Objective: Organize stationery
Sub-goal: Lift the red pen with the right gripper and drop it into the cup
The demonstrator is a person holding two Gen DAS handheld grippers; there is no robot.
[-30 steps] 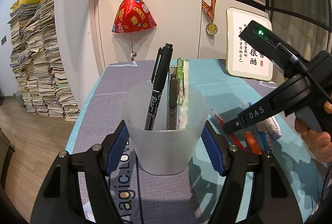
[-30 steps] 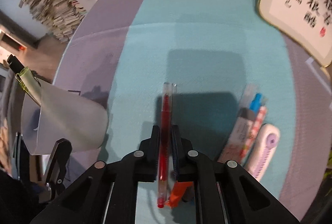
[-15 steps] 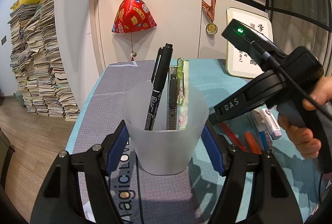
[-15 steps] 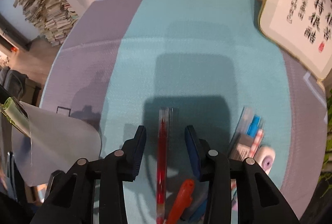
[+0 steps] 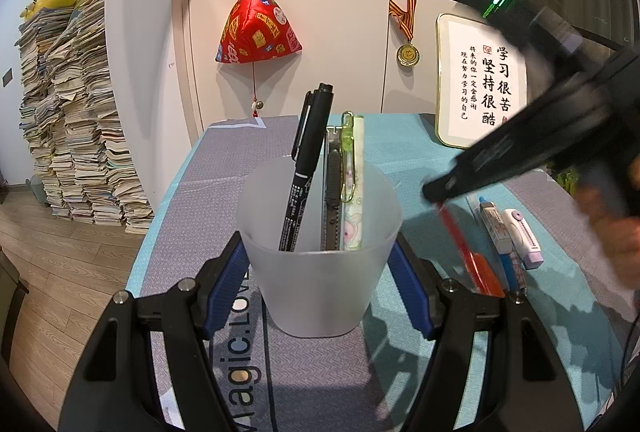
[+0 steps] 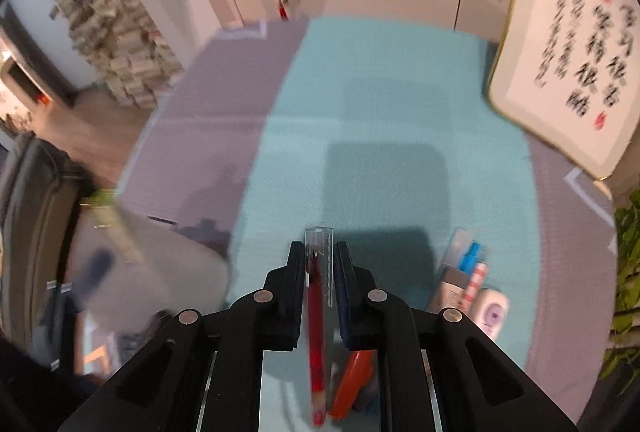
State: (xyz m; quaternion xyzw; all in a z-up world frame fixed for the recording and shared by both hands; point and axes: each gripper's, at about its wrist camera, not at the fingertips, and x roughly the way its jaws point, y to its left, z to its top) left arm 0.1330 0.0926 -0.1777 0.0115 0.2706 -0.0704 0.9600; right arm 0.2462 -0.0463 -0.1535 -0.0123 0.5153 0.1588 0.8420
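Right wrist view, right claw [image 6: 319, 264] just closed, gripping red pen [image 6: 316, 316], left claw [image 5: 320, 272] clamping frosted cup [image 5: 320, 272].

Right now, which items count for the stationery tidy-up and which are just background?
Job:
- frosted cup, held by left gripper
- red pen, clamped in right gripper
- orange pen, correction tape, blue pen on the mat
- black marker already in cup

Background:
- framed calligraphy
- red hanging ornament
- medal
- paper stacks
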